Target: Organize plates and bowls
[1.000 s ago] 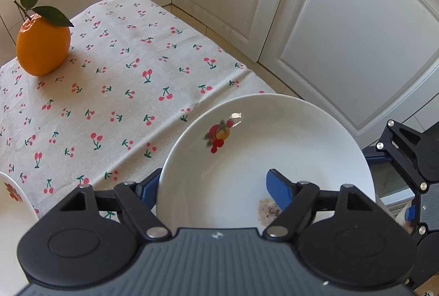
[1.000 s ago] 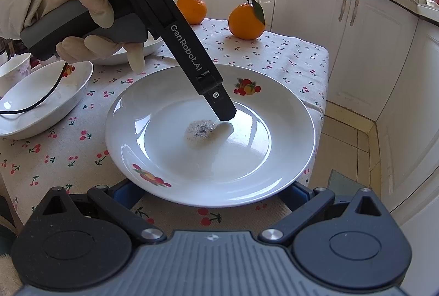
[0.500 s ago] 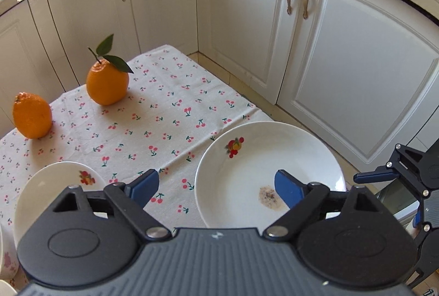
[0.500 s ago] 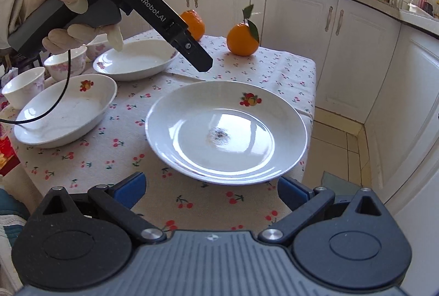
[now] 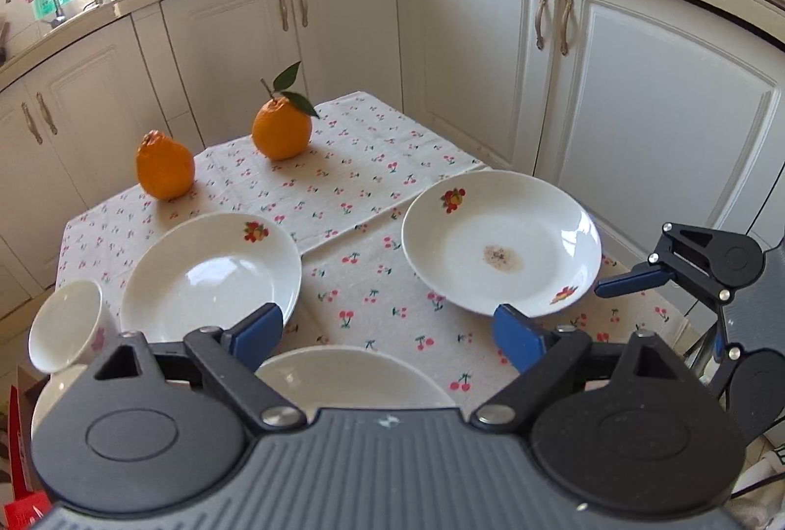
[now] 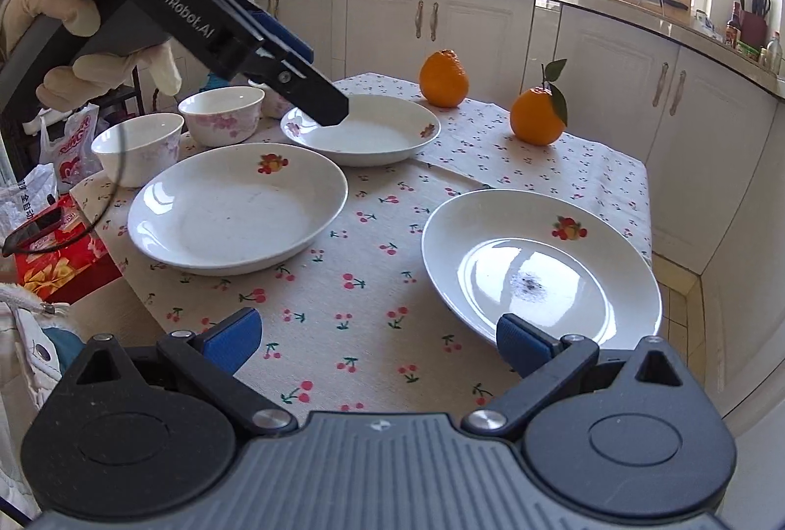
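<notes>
Three white fruit-print plates lie on the cherry-print tablecloth. The stained plate (image 6: 539,270) (image 5: 500,243) sits near the table's right edge. A second plate (image 6: 238,208) lies at the left and a third (image 6: 360,130) (image 5: 211,270) behind it. Two floral bowls (image 6: 140,147) (image 6: 221,115) stand at the far left. My right gripper (image 6: 378,341) is open and empty, above the table's near edge. My left gripper (image 5: 387,333) (image 6: 299,88) is open and empty, held high over the left plates.
Two oranges (image 6: 444,78) (image 6: 537,115) stand at the back of the table. White cabinets (image 5: 490,54) surround it. A red box (image 6: 49,255) and bags sit at the left. My right gripper also shows in the left wrist view (image 5: 687,265).
Both grippers have pulled up and back from the stained plate. My left gripper, which was down at the plate's centre, has risen and moved left. More plates and bowls have come into view.
</notes>
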Demonstrator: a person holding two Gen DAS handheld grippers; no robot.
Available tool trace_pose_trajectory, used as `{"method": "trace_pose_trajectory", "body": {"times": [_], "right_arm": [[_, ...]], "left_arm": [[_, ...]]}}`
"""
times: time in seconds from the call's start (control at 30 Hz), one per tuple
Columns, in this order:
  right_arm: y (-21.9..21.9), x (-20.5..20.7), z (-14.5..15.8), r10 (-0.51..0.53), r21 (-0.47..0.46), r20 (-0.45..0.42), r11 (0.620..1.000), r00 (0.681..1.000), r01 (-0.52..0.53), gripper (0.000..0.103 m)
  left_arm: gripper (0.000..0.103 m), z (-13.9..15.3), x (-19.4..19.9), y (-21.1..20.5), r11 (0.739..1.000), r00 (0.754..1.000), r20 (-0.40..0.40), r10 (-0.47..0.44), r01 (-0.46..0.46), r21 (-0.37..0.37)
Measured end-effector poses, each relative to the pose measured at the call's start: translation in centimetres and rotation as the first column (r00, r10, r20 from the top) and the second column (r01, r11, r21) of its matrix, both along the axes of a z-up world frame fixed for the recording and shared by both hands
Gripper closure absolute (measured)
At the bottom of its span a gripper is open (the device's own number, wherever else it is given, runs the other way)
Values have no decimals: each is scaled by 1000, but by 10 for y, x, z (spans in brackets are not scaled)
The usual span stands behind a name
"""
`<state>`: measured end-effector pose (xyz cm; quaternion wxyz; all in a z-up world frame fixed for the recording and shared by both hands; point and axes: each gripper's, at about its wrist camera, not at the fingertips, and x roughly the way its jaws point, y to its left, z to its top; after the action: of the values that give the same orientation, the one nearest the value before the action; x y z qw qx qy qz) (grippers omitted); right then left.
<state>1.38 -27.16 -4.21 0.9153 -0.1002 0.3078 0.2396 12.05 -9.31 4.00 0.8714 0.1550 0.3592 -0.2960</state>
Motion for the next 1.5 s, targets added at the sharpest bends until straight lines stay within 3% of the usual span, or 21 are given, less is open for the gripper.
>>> {"method": "trace_pose_trajectory", "body": {"times": [0.2, 0.6, 0.83, 1.13, 1.3, 1.5], "right_arm": [[20, 4, -1, 45, -5, -9, 999, 999, -45, 0], [48, 26, 2, 83, -19, -16, 996, 996, -83, 0], [65, 44, 6, 115, -14, -38, 993, 993, -116, 0], [82, 83, 1, 171, 24, -152, 985, 973, -169, 0], [89, 104, -8, 227, 83, -243, 974, 943, -213, 0], [97, 129, -19, 211, 63, -309, 977, 927, -201, 0]], "left_arm": [[11, -24, -17, 36, 997, 995, -63, 71, -71, -4], [11, -55, -77, 84, 995, 992, -77, 96, -93, 41], [11, -82, -83, 96, 992, 987, -104, 120, -115, 58], [7, -100, -73, 91, 993, 989, -98, 113, -111, 28], [0, -105, -77, 84, 994, 993, -69, 97, -94, 51], [0, -106, -78, 82, 995, 995, -56, 80, -75, 72]]}}
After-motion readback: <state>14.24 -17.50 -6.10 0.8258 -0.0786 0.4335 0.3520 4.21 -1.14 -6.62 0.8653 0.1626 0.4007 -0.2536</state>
